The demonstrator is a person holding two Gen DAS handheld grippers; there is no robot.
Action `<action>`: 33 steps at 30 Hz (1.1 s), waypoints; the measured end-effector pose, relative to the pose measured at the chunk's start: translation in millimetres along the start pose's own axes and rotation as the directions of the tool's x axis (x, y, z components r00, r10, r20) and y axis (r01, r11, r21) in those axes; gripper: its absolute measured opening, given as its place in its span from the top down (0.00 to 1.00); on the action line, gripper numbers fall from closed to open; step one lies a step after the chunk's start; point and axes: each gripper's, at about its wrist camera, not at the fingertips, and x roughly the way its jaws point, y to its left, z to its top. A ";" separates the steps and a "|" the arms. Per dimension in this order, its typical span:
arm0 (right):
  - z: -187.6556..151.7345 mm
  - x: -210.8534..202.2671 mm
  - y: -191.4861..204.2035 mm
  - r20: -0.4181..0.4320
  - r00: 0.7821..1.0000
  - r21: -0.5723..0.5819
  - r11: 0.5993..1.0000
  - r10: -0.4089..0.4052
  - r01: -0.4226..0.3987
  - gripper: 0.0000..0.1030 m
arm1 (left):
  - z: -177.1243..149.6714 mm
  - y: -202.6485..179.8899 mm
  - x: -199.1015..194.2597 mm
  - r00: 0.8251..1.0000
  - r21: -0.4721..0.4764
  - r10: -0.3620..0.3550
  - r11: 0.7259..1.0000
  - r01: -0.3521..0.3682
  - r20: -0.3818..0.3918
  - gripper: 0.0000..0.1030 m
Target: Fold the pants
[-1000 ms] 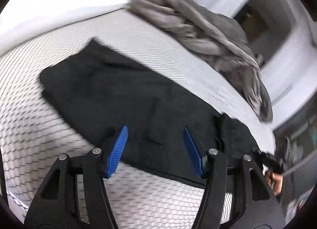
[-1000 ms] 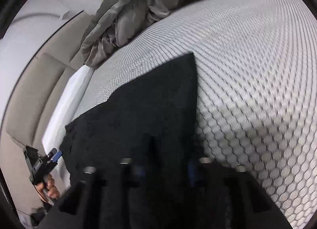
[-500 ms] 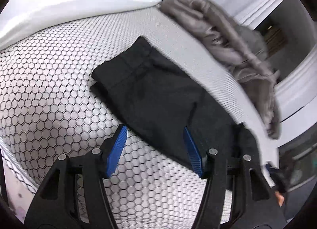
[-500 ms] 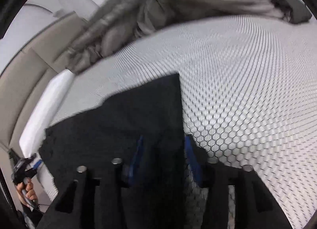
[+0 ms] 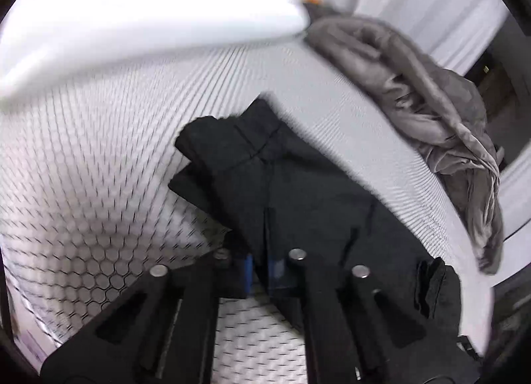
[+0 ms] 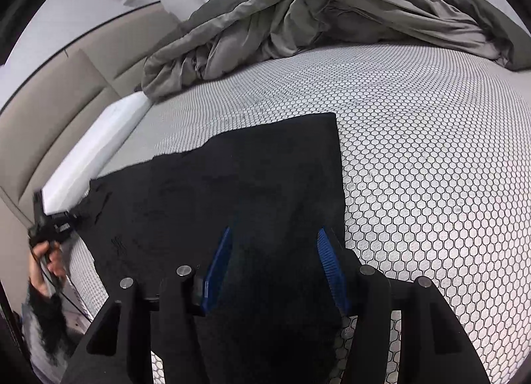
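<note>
The pants (image 5: pixel 298 191) are being pinched by the left hand-held gripper (image 5: pixel 262 267) while the right hand-held gripper (image 6: pixel 275 267), jaws just opened, is being left empty, risking a one-sided, crooked fold.

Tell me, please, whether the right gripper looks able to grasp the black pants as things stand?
Probably yes: the right gripper is open, the black pants lie flat right under it on the mattress, and nothing lies between.

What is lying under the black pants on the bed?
The black pants lie directly on the honeycomb-patterned bed cover, which shows all around them. Whatever else might be beneath the cloth is covered and cannot be seen.
</note>
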 end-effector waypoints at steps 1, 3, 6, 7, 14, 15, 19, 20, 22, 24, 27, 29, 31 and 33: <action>-0.8 -1.1 1.6 -0.001 1.000 -0.009 1.000 -0.002 0.002 0.47 | 1.4 -19.4 -12.7 0.999 0.054 -0.011 0.998 0.008 0.048 0.99; -2.3 -2.6 1.9 0.003 1.000 -0.018 1.000 -0.002 0.002 0.47 | 2.1 -58.5 -37.6 0.992 0.149 -0.066 0.988 0.049 0.110 0.99; -5.1 -9.9 -0.2 0.015 1.000 -0.012 1.000 -0.002 0.002 0.47 | -14.9 -125.3 -74.5 0.969 0.274 -0.207 0.948 0.164 0.137 0.99; -6.1 -12.8 -1.2 0.021 1.000 -0.013 1.000 -0.005 0.006 0.47 | -23.9 -149.1 -84.2 0.958 0.319 -0.253 0.926 0.201 0.131 0.99; -10.1 -41.8 -26.2 0.070 0.997 0.029 0.999 -0.036 0.034 0.47 | -139.7 -302.9 -116.4 0.826 0.528 -0.535 0.657 0.538 -0.175 0.95; -11.2 -46.6 -31.8 0.077 0.996 0.041 0.998 -0.045 0.042 0.47 | -166.1 -324.0 -106.5 0.787 0.528 -0.542 0.593 0.608 -0.296 0.88; -18.5 -63.0 -67.0 0.085 0.993 0.146 0.986 -0.088 0.075 0.46 | -250.1 -356.4 -46.8 0.656 0.469 -0.399 0.474 0.746 -0.640 0.81; -19.6 -64.1 -72.2 0.080 0.992 0.163 0.983 -0.098 0.084 0.46 | -261.8 -356.5 -39.7 0.662 0.486 -0.360 0.468 0.738 -0.658 0.80; -23.6 -64.0 -85.5 0.055 0.990 0.198 0.973 -0.128 0.115 0.46 | -275.4 -352.5 -42.9 0.674 0.551 -0.330 0.397 0.734 -0.660 0.80; -24.9 -63.6 -88.3 0.042 0.992 0.192 0.975 -0.120 0.110 0.46 | -271.1 -343.2 -57.9 0.681 0.594 -0.378 0.334 0.732 -0.627 0.73; -23.4 -61.6 -81.4 0.035 0.996 0.171 0.982 -0.085 0.078 0.46 | -243.6 -330.3 -66.7 0.667 0.576 -0.467 0.343 0.742 -0.581 0.41; -22.4 -59.2 -73.7 0.034 0.999 0.169 0.985 0.011 -0.017 0.46 | -213.8 -313.2 -64.3 0.679 0.562 -0.526 0.392 0.728 -0.512 0.32; -21.0 -54.5 -64.8 0.022 0.995 0.166 0.981 0.100 -0.102 0.46 | -186.3 -299.1 -54.0 0.723 0.546 -0.536 0.481 0.686 -0.436 0.32; -21.2 -47.6 -61.7 0.012 0.983 0.195 0.964 0.181 -0.180 0.46 | -158.5 -282.2 -41.6 0.786 0.533 -0.513 0.582 0.614 -0.345 0.32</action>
